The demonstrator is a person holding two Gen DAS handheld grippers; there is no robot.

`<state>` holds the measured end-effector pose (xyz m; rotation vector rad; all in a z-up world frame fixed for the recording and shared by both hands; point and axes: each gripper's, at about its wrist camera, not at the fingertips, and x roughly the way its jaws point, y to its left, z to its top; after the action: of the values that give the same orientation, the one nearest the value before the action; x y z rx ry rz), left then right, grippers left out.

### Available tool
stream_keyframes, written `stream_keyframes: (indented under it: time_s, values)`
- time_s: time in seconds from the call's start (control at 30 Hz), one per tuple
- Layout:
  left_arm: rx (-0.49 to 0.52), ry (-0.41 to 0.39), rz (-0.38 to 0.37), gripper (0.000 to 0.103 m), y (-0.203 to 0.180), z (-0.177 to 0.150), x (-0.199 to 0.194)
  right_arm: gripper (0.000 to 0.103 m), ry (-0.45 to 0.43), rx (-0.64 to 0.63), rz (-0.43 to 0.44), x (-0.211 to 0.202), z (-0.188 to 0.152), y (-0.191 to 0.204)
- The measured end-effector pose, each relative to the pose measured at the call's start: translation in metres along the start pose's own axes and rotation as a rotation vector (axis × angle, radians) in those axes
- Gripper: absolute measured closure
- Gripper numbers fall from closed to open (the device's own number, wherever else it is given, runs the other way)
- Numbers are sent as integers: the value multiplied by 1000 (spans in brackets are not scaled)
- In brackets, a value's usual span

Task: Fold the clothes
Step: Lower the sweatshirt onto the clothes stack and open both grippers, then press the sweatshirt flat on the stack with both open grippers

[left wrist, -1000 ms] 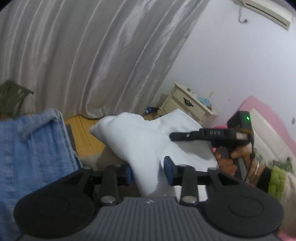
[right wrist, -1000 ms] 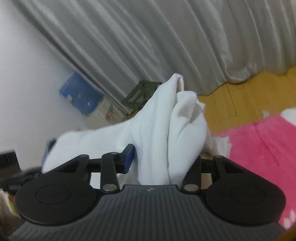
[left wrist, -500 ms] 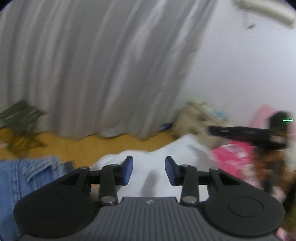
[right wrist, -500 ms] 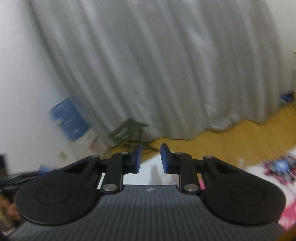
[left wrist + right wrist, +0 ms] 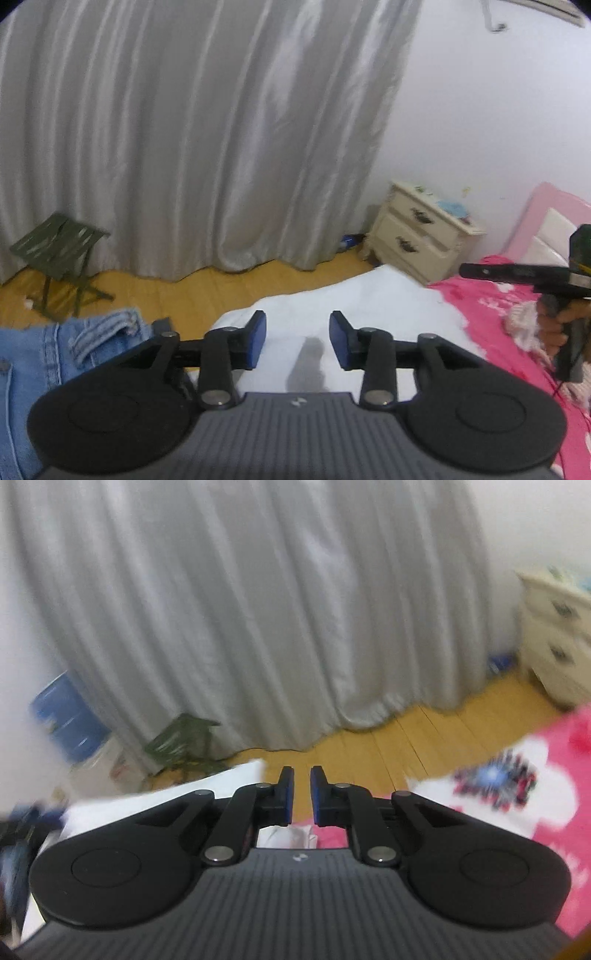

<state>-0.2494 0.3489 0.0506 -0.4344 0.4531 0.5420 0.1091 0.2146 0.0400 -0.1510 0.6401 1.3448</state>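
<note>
A white garment (image 5: 351, 299) lies flat on the bed below and ahead of my left gripper (image 5: 297, 338), which is open and empty above it. Its edge also shows in the right wrist view (image 5: 166, 797) at the lower left. My right gripper (image 5: 300, 794) is empty, its jaws nearly together with a narrow gap. It also shows in the left wrist view (image 5: 517, 273) at the far right, held by a hand. Blue jeans (image 5: 44, 354) lie at the left of the white garment.
A pink bedspread (image 5: 491, 325) with a printed pattern (image 5: 495, 779) covers the bed. A cream nightstand (image 5: 421, 236) stands by the wall. A green folding stool (image 5: 59, 258) and a water dispenser with a blue bottle (image 5: 66, 720) stand before the grey curtain on the wooden floor.
Both grippers let go of the white garment, which dropped flat onto the bed. Both rose and drew back. The right jaws closed to a narrow gap.
</note>
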Motion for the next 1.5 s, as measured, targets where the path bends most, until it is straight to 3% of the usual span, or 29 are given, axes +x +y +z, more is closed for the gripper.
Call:
stream_keyframes:
  time_s: [0.17, 0.3, 0.37, 0.47, 0.5, 0.53, 0.63, 0.8, 0.83, 0.87, 0.93, 1.0, 1.03, 1.17, 1.3, 1.4, 1.5]
  values:
    - [76, 61, -83, 64, -24, -17, -4, 92, 110, -341, 196, -60, -34, 59]
    - [107, 96, -116, 64, -32, -29, -19, 93, 215, -419, 148, -69, -71, 78]
    - [98, 127, -155, 60, -26, -29, -35, 91, 203, -242, 126, -77, -73, 64]
    - [16, 243, -253, 52, -10, -32, -52, 63, 185, 227, 157, -77, -83, 11]
    - [-32, 294, -293, 49, -4, -36, -53, 56, 196, 330, 175, -72, -92, -2]
    - [-82, 347, -334, 44, 2, -41, -53, 55, 197, 398, 193, -65, -98, -9]
    - [-167, 467, -365, 39, 7, -64, -52, 46, 191, 536, 254, -42, -111, -22]
    - [-265, 505, -374, 37, 2, -92, -35, 43, 191, 574, 310, -27, -124, -20]
    - [-282, 510, -377, 42, 1, -97, -32, 45, 187, 558, 305, -26, -124, -18]
    - [-297, 516, -382, 54, 0, -101, -29, 49, 183, 541, 299, -24, -124, -15]
    - [-305, 516, -408, 76, -4, -104, -27, 75, 175, 493, 282, -31, -119, -10]
    - [-273, 487, -419, 84, -11, -97, -30, 88, 148, 418, 253, -40, -112, -3]
    - [-258, 471, -434, 87, -13, -93, -34, 89, 125, 392, 250, -50, -110, -1]
    - [-243, 467, -513, 89, -16, -88, -40, 95, 64, 349, 271, -67, -101, -5]
    - [-174, 542, -472, 88, -26, -108, -24, 95, 105, 305, 215, -53, -113, -9]
    - [-94, 557, -472, 78, -24, -102, -30, 91, 179, 286, 139, -33, -128, -6]
    - [-3, 560, -477, 74, -22, -93, -38, 86, 158, 232, 101, -44, -118, 0]
